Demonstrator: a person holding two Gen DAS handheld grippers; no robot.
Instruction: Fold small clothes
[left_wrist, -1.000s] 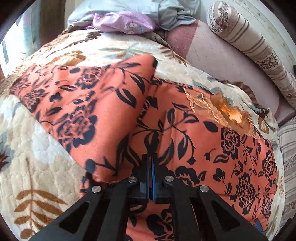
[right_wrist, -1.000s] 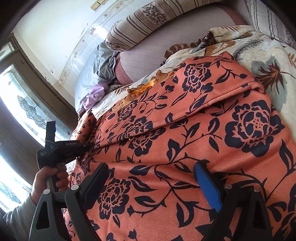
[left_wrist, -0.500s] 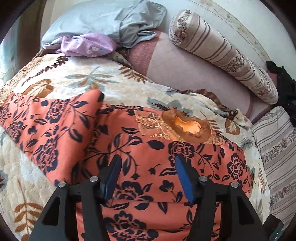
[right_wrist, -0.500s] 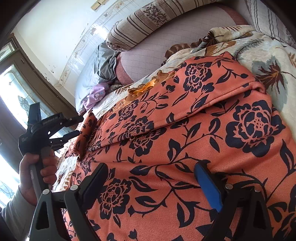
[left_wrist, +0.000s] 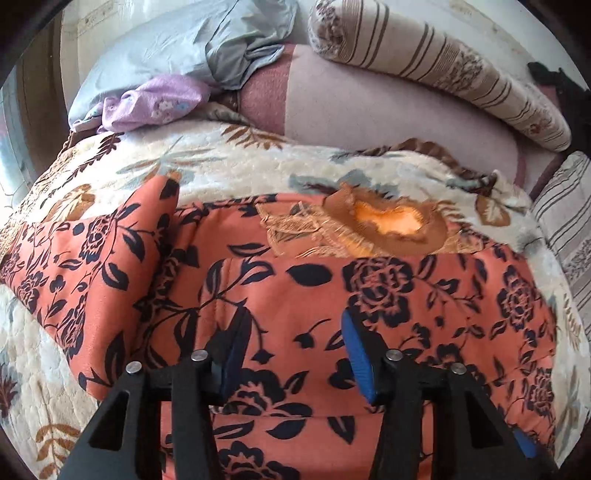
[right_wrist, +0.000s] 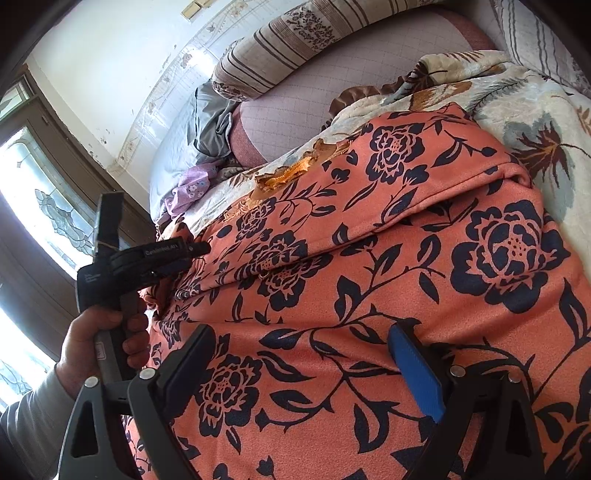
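- Lying across the leaf-print blanket (left_wrist: 258, 166) on the bed, the orange floral garment (left_wrist: 369, 288) shows one layer already turned over along its far edge, with a flap (left_wrist: 85, 258) of it spread out to the left; judging by that, the fold is partway done and both tools are between grips.
- Left gripper (left_wrist: 291, 343): its fingers stand well apart with nothing between them, poised low over the middle of the cloth and pointing toward the pillows (left_wrist: 436, 62). In the right wrist view the person's hand (right_wrist: 99, 332) holds it by the handle, roughly level, at the garment's left side.
- Whether its tips touch the fabric or hover just above it I cannot tell; the fisheye flattens that.
- Right gripper (right_wrist: 306, 362): also spread wide and empty, sitting low above the near part of the garment, the blue pad (right_wrist: 417, 376) on its right finger clear to see.
- Next move, as I judge it: each tool needs a fresh edge or corner to pinch, probably the loose left flap, catching only the layer meant to travel so the finished fold underneath isn't dragged askew.
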